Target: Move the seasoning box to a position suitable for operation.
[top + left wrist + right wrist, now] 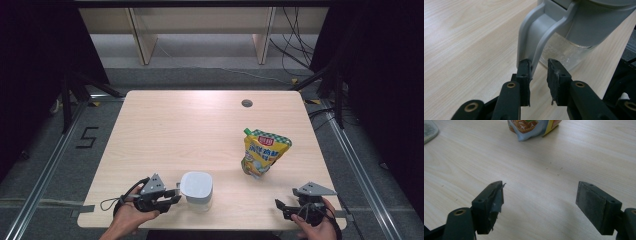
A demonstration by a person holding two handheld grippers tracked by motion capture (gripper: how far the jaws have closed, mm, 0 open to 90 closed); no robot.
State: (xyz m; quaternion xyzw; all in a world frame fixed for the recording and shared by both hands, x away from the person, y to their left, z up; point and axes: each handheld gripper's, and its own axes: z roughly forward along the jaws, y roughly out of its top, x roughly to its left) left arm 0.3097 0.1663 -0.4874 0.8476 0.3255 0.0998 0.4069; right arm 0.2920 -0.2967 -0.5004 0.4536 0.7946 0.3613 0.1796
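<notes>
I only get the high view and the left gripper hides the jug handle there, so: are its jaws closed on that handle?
Observer: No. In the left gripper view, the left gripper has one pad touching the grey handle, the other apart from it.
Operator: Anything inside the jug?
Observer: The clear body of the jug shows whitish residue on its wall.
Operator: And the right gripper?
Observer: The right gripper is wide open over bare table, aimed toward the snack pouch.
</notes>
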